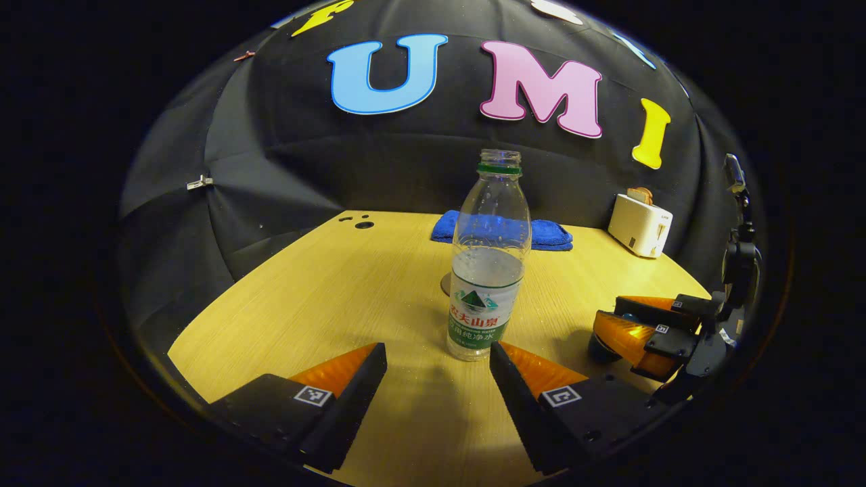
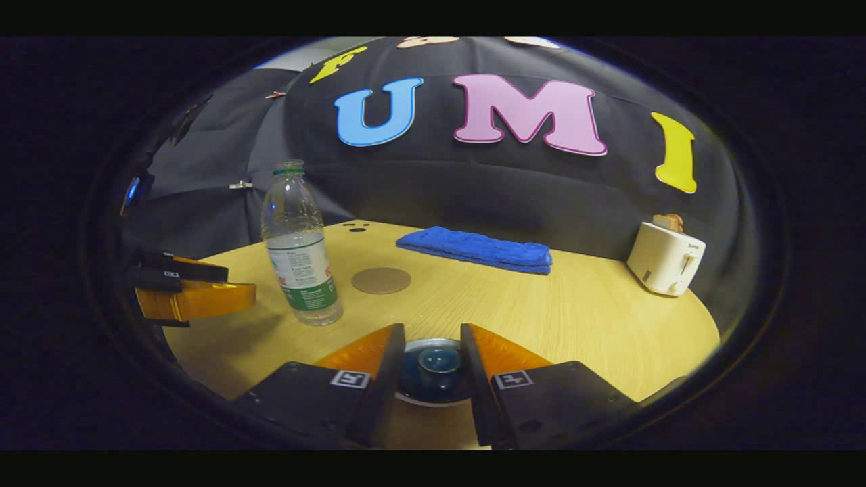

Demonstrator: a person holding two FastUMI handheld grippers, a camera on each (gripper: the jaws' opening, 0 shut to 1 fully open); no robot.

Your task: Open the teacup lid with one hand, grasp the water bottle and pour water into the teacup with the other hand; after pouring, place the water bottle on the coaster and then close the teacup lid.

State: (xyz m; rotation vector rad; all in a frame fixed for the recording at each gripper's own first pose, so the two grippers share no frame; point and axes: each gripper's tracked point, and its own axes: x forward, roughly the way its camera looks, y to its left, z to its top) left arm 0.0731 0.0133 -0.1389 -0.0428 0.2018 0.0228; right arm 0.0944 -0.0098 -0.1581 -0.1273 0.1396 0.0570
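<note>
Wall: black cloth [image 2: 433,189], creased and draped, runs behind the far edge of the table; small clips pin it at the left.
Table: light wood-grain top [image 2: 582,318] with a curved near edge; small dark holes sit near its far left edge.
Far middle: a folded blue towel [image 2: 477,249] lies flat by the wall.
Far right: a white toaster [image 2: 665,260] holds a slice of bread.
Light: warm and dim, brightest on the tabletop.
</note>
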